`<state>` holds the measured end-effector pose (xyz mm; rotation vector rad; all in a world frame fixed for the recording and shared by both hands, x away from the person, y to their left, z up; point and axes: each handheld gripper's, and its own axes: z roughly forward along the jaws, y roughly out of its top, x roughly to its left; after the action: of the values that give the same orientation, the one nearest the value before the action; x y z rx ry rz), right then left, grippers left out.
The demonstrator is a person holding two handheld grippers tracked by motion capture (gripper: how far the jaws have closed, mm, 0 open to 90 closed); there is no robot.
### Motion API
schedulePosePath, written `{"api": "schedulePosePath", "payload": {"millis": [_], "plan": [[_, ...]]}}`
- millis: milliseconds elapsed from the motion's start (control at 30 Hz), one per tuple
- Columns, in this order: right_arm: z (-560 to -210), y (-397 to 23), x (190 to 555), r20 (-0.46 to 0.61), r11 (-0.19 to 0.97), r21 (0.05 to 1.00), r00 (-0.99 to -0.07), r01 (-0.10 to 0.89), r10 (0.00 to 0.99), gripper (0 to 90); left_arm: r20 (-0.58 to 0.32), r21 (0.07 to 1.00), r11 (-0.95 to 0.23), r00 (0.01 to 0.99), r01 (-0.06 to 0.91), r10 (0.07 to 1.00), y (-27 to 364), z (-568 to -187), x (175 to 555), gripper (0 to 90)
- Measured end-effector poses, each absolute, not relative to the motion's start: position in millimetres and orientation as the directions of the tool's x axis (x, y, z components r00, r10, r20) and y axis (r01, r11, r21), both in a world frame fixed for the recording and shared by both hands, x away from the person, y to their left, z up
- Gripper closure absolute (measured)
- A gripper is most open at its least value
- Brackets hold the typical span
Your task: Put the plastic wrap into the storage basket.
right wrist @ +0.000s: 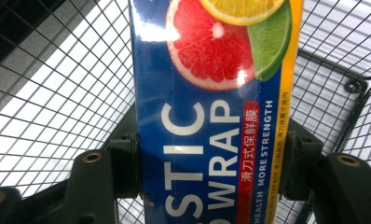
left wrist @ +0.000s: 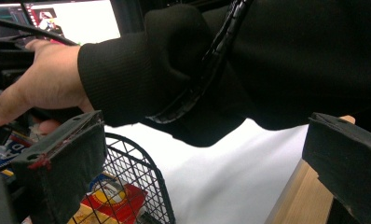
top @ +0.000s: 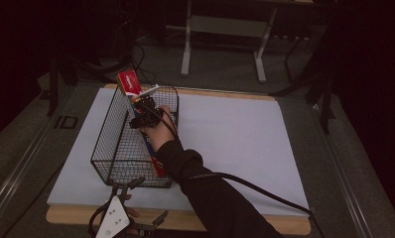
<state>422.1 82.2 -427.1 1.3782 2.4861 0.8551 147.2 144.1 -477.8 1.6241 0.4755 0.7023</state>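
While inside the wire basket [right wrist: 58,93], plastic-wrap box [right wrist: 211,121] (blue) clamped between right gripper [right wrist: 211,186] jaws.

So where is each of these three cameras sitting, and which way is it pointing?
High view: above the table's near side, looking forward and down on the wire basket; forearm and right hand-held gripper over it.
Left gripper view: rides the left hand-held gripper at the table edge; black sleeve crosses.
Right gripper view: looks along jaws clamping the plastic wrap box inside the basket.
Shared: all show basket mesh.
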Motion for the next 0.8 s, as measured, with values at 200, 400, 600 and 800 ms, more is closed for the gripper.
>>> {"api": "schedulePosePath", "payload": {"millis": [200,400,600,800], "plan": [[-437.3,84.0,426.0,0.117,0.403,0.552,-0.546,0.73,0.83,38.0,0.175,0.982,-0.172,0.732,-0.08,0.658,144.1,-477.7,147.3,0.3],[-438.1,86.8,425.4,0.062,0.46,0.556,-0.587,0.692,0.807,32.6,0.175,0.982,-0.173,0.733,-0.08,0.658,143.8,-477.7,147.4,0.2],[-426.0,79.5,423.0,0.07,0.455,0.612,-0.618,0.646,0.783,21.4,0.176,0.981,-0.177,0.733,-0.077,0.657,143.2,-478.1,147.8,0.3],[-412.6,67.2,417.7,0.134,0.457,0.63,-0.667,0.628,0.732,12.9,0.175,0.981,-0.177,0.734,-0.076,0.657,142.3,-478.4,148.1,0.3]]}}
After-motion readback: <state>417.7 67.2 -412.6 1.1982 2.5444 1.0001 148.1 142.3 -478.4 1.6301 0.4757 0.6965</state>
